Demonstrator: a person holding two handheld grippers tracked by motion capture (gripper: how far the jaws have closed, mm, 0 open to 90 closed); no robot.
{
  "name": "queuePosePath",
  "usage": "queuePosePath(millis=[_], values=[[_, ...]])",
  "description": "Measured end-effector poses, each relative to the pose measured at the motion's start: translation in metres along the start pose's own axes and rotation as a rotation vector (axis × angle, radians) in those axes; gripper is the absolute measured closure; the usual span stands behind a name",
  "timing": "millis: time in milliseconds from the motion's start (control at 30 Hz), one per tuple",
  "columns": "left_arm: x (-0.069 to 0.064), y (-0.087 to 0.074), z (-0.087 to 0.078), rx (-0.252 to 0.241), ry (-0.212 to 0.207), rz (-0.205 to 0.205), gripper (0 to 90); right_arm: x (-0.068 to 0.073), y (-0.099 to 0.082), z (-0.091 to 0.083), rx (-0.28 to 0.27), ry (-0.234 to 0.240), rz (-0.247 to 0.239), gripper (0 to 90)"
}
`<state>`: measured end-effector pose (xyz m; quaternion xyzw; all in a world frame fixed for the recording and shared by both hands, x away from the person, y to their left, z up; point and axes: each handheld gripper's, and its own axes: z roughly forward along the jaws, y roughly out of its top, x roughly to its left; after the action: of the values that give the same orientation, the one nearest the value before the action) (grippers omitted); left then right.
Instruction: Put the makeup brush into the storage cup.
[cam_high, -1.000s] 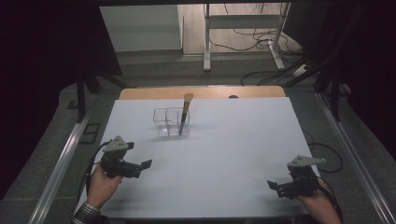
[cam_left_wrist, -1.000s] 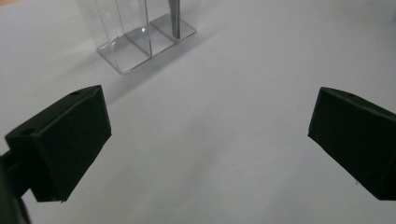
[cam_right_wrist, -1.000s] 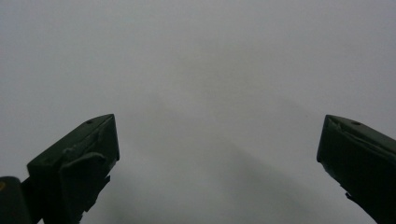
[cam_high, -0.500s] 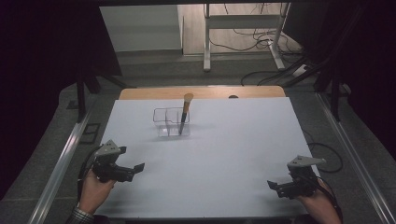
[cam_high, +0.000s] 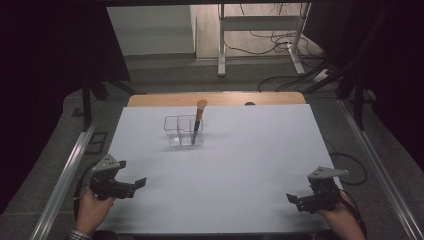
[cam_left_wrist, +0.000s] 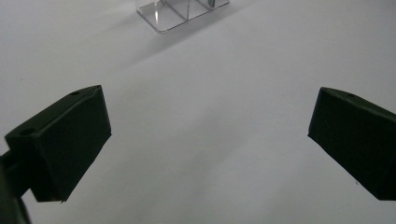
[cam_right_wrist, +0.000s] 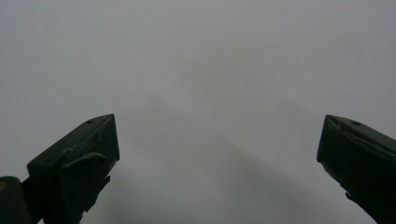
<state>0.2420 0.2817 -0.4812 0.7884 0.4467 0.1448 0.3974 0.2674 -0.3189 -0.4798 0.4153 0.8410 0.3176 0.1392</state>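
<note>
Wooden-handled brush (cam_high: 198, 119) stands upright in a clear plastic divided organiser (cam_high: 183, 131), well ahead of the wide-open left gripper (cam_high: 131, 185); the wide-open right gripper (cam_high: 296, 199) should stay clear as left approaches straight.

This looked like a lab or a recording room rather than a home. In the high view a desk (cam_high: 260, 165) filled the middle of the frame, covered by a plain white sheet with a strip of bare wood left showing along its far edge. Metal rails (cam_high: 65, 185) ran down the lower left and right sides. Black curtains (cam_high: 45, 60) closed off the upper left and upper right. At the top centre, loose cables (cam_high: 270, 42) lay across a pale floor around the legs of a metal stand (cam_high: 260, 30). A grey carpet lay around the desk. Lighting was dim and even.
</note>
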Motion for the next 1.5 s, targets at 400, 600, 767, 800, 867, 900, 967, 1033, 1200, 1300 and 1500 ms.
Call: queuePosePath(millis=[400,600,767,800,867,900,967,1033,1200,1300,1500], values=[[0.005,-0.013,-0.01,0.023,0.028,-0.031,0.0,0.0,0.0,0.0,-0.001,-0.001,0.001,0.0],[0.006,-0.019,-0.013,0.039,0.037,-0.032,0.0,0.0,0.0,0.0,0.002,-0.002,0.002,0.0],[0.006,-0.024,-0.016,0.051,0.044,-0.039,0.0,0.0,0.0,0.0,0.0,-0.004,0.002,0.0],[0.006,-0.025,-0.017,0.054,0.045,-0.04,0.0,0.0,0.0,0.0,0.0,-0.004,0.002,0.0],[0.006,-0.027,-0.018,0.058,0.048,-0.042,0.0,0.0,0.0,0.0,0.003,-0.003,0.001,0.0],[0.006,-0.028,-0.018,0.065,0.047,-0.039,0.0,0.0,0.0,0.0,0.002,-0.004,0.002,0.0],[0.006,-0.03,-0.019,0.068,0.046,-0.041,0.0,0.0,0.0,0.0,0.002,-0.005,0.002,0.0],[0.006,-0.031,-0.021,0.071,0.045,-0.045,0.0,0.0,0.0,0.0,0.002,-0.005,0.002,0.0],[0.006,-0.036,-0.023,0.073,0.038,-0.058,0.0,0.0,0.0,0.0,0.005,-0.008,0.001,0.0],[0.006,-0.039,-0.025,0.079,0.035,-0.062,0.0,0.001,0.0,0.001,0.005,-0.01,0.001,0.0],[0.006,-0.044,-0.026,0.093,0.034,-0.068,0.0,0.001,0.0,0.001,0.009,-0.01,-0.001,0.0]])
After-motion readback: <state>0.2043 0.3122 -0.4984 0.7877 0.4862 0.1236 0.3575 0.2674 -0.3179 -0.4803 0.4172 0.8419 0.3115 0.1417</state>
